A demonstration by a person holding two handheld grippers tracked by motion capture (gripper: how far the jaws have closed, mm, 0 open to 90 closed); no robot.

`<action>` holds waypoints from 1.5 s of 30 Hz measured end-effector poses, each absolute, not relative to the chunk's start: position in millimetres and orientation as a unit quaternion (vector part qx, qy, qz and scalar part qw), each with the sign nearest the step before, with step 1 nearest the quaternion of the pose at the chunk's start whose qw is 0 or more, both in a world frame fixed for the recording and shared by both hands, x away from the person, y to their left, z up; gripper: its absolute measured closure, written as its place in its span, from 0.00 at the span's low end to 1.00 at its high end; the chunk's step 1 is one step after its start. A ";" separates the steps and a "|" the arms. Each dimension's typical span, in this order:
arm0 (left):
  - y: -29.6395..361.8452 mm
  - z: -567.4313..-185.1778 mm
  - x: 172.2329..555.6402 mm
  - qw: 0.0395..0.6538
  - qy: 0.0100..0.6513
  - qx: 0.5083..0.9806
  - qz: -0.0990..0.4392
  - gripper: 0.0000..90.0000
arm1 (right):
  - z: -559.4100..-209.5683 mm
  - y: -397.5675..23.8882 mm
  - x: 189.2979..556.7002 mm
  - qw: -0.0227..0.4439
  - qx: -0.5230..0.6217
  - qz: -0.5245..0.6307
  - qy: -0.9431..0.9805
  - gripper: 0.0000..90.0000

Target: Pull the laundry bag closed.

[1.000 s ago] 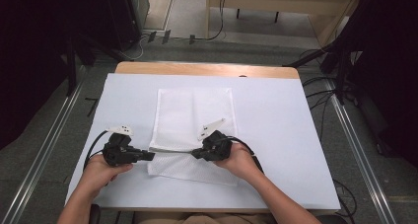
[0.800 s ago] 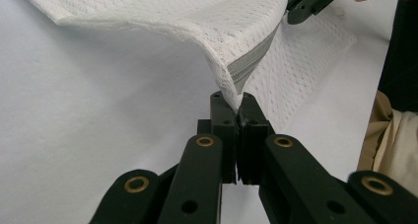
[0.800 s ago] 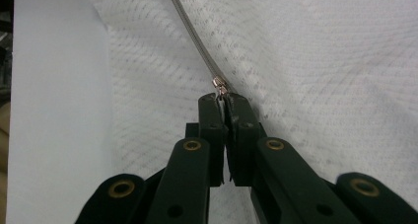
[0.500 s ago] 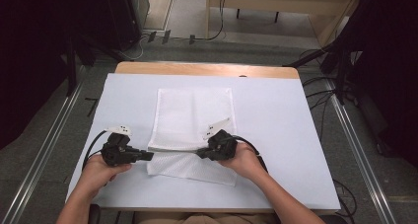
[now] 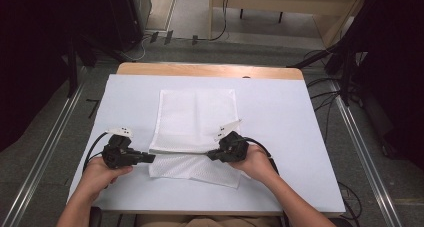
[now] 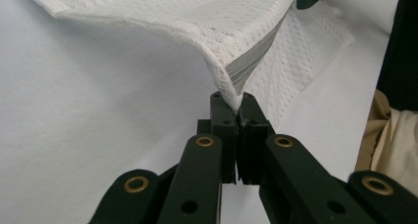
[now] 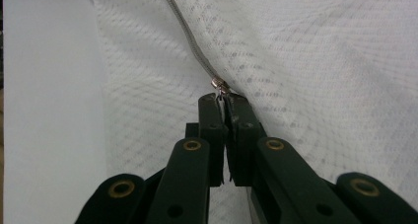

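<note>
Between the 2 grippers, on the white table cover [image 5: 300,117], lies a white mesh bag [image 5: 197,117] with a grey zipper [image 6: 251,61] along its near edge. The left gripper [image 5: 149,158] sits at the bag's near left corner; in the left gripper view its jaws are pressed together on that corner [image 6: 235,96], where the zipper tape ends, and the fabric rises from the pinch in a lifted fold. The right gripper [image 5: 210,155] sits at the same near edge, toward its right end; in the right gripper view its jaws are closed on the small metal zipper pull [image 7: 220,87], with the grey zipper line running up and away from the jaw tips across the mesh. Both grips are tight, with no gap visible between the pads beyond the material held. Beyond the grippers, the upper layer of the bag lies flat on the cover. On the person's side of the grippers, a lower layer of mesh [image 5: 195,169] spreads out toward the table's near edge. Each gripper is held in 1 hand, left hand [image 5: 100,174] and right hand [image 5: 255,162], resting low over the cover. A cable trails from each gripper.
</note>
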State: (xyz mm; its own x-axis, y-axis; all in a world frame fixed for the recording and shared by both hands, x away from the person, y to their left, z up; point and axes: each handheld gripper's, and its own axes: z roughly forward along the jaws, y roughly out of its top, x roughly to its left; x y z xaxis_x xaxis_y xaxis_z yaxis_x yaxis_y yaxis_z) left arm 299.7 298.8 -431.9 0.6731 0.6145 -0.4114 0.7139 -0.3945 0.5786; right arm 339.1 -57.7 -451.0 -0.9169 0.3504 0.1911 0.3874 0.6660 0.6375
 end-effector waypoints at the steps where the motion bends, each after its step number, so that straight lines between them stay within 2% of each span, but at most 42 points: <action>1: 298.7 -432.1 299.7 0.378 0.398 0.833 -0.064 0.99 | -450.8 -59.7 339.0 0.025 -0.203 -0.353 -0.913 0.98; 31: 301.0 -432.7 300.1 0.378 0.399 0.832 -0.068 0.99 | -449.5 -100.4 336.3 0.022 -0.227 -0.347 -0.910 0.98; 45: 296.8 -434.6 300.9 0.368 0.389 0.841 -0.077 0.99 | -451.7 -136.5 333.7 0.020 -0.240 -0.340 -0.909 0.98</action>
